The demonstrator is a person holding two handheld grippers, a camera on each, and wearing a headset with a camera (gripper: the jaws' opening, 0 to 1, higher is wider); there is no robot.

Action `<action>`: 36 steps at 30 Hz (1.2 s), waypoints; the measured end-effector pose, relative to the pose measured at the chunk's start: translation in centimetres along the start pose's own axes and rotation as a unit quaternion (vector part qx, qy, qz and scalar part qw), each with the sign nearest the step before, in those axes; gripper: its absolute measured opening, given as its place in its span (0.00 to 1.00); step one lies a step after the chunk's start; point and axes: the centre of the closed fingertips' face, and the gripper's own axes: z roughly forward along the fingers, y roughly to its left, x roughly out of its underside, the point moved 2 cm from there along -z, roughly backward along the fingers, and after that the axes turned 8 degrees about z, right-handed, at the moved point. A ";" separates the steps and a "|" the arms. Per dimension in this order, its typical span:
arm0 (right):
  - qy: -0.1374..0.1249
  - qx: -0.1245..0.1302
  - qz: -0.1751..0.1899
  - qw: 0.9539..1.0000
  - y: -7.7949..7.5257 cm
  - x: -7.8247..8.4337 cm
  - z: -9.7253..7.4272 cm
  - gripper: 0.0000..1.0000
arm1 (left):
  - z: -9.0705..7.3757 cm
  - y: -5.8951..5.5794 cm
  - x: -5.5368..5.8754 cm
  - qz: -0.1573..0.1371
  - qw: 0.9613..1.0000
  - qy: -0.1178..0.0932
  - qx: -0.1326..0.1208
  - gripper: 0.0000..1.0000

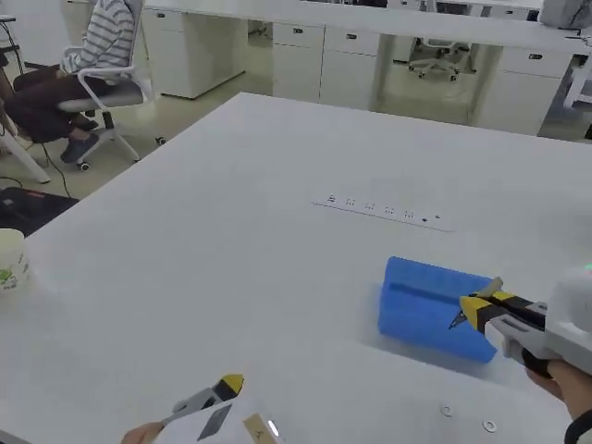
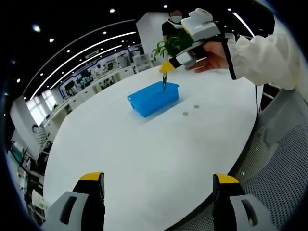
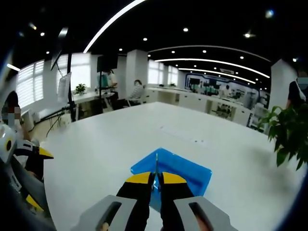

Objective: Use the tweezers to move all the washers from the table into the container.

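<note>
A blue container (image 1: 421,305) stands on the white table (image 1: 231,240). My right gripper (image 1: 474,309) is shut on thin tweezers (image 1: 459,319), whose tips point down over the container's right part. The right gripper view has the tweezers (image 3: 156,165) rising between the shut jaws above the container (image 3: 190,172). Whether the tips hold a washer is too small to tell. Two washers (image 1: 447,411) (image 1: 489,425) lie on the table in front of the container, and the left gripper view has them as washers (image 2: 186,113) too. My left gripper (image 2: 159,192) is open, low at the near table edge.
A flush socket strip (image 1: 384,211) sits behind the container. A paper cup (image 1: 11,261) stands at the table's left edge. A person sits on a chair (image 1: 106,88) at the far left. A potted plant (image 3: 288,130) stands off to the right.
</note>
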 end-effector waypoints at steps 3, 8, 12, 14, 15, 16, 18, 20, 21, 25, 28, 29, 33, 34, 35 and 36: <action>0.003 -0.002 -0.005 1.000 0.3 0.8 -0.2 0.03 | 0.0 -0.1 0.1 0.002 1.000 0.002 0.001 0.95; 0.014 -0.006 -0.004 1.000 0.8 1.9 -0.6 0.03 | 0.0 -0.1 0.0 0.004 1.000 0.000 0.004 0.95; 0.024 -0.009 0.002 1.000 1.1 3.0 -1.0 0.03 | 0.0 -0.1 0.0 0.005 1.000 0.000 0.004 0.95; 0.026 -0.009 0.005 1.000 1.2 3.5 -1.1 0.03 | 0.0 -0.1 0.0 0.006 1.000 0.002 0.004 0.95; 0.029 -0.008 0.006 1.000 1.2 3.9 -1.2 0.03 | 0.1 -0.1 0.0 0.006 1.000 0.002 0.004 0.95; 0.032 -0.006 0.006 0.999 1.2 4.2 -1.3 0.03 | 0.1 -0.1 0.1 0.007 1.000 0.003 0.004 0.95; 0.038 -0.004 0.010 0.999 1.1 4.9 -1.4 0.03 | 0.1 -0.2 0.0 0.007 1.000 0.002 0.005 0.95; 0.043 -0.004 0.015 0.999 1.0 5.5 -1.6 0.03 | 0.1 -0.2 0.1 0.008 1.000 0.003 0.005 0.95; 0.045 -0.002 0.016 0.999 1.0 5.7 -1.6 0.03 | 0.1 -0.2 0.1 0.008 1.000 0.004 0.007 0.95; 0.052 -0.004 0.020 0.998 1.2 6.4 -1.6 0.03 | 0.1 -0.2 0.1 0.009 1.000 0.003 0.006 0.94; 0.058 -0.006 0.021 0.998 1.4 6.9 -1.4 0.03 | 0.2 -0.2 0.1 0.009 1.000 0.005 0.006 0.94; 0.060 -0.006 0.021 0.998 1.5 7.1 -1.3 0.03 | 0.2 -0.2 0.1 0.008 1.000 0.005 0.006 0.94; 0.067 -0.006 0.015 0.998 1.6 7.5 -1.2 0.03 | 0.2 -0.2 0.1 0.008 1.000 0.006 0.006 0.94; 0.068 -0.006 0.012 0.998 1.6 7.5 -1.2 0.03 | 0.2 -0.2 0.1 0.009 1.000 0.005 0.005 0.94; 0.068 -0.006 0.010 0.998 1.6 7.5 -1.2 0.03 | 0.2 -0.2 0.1 0.008 1.000 0.005 0.005 0.94; 0.067 -0.006 0.008 0.998 1.5 7.5 -1.2 0.03 | 0.2 -0.2 0.1 0.007 1.000 0.005 0.005 0.94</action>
